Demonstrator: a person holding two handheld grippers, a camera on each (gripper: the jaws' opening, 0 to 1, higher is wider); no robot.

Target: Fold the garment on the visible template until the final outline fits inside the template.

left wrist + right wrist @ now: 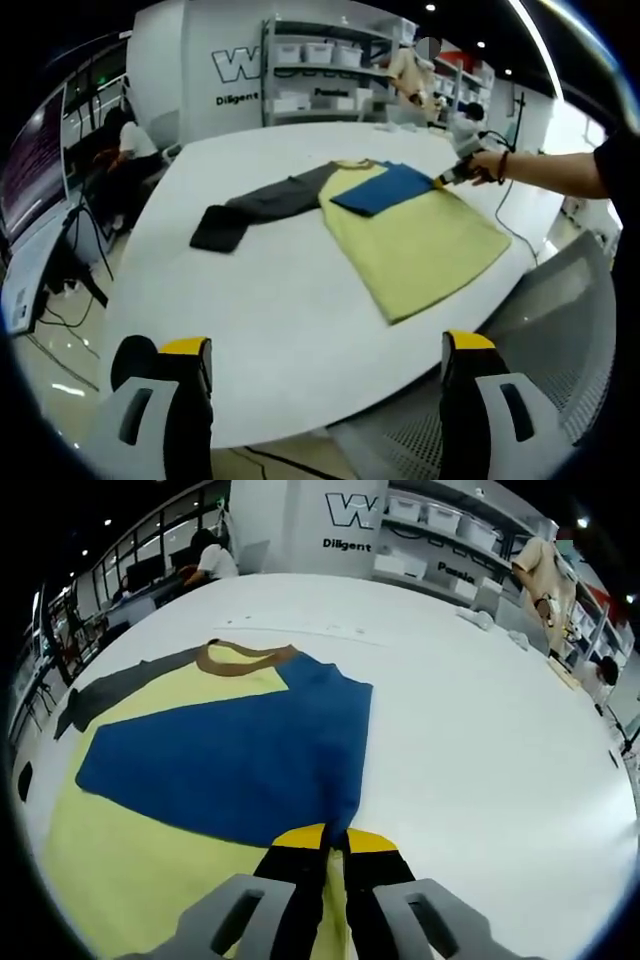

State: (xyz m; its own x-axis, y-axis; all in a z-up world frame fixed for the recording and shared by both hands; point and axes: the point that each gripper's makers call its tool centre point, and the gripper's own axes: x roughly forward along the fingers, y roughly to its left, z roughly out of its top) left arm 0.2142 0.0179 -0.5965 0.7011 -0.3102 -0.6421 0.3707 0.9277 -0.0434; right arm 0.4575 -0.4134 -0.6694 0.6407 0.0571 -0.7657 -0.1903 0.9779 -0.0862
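Right gripper view: blue sleeve (240, 755) folded across yellow garment (120, 870).

A lab: storage shelves (330, 70) with bins, monitors (35, 160), wide white table (270, 320).

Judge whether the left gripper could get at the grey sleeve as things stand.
Probably yes: the left gripper is open, and bare table lies between it and the grey sleeve; nothing blocks the way.

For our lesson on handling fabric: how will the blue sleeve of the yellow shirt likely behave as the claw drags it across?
Probably floppy: the blue sleeve already lies folded flat over the yellow shirt body. Likely light, since the right claw pinches just its edge. It may slide or wrinkle on the smooth white table.
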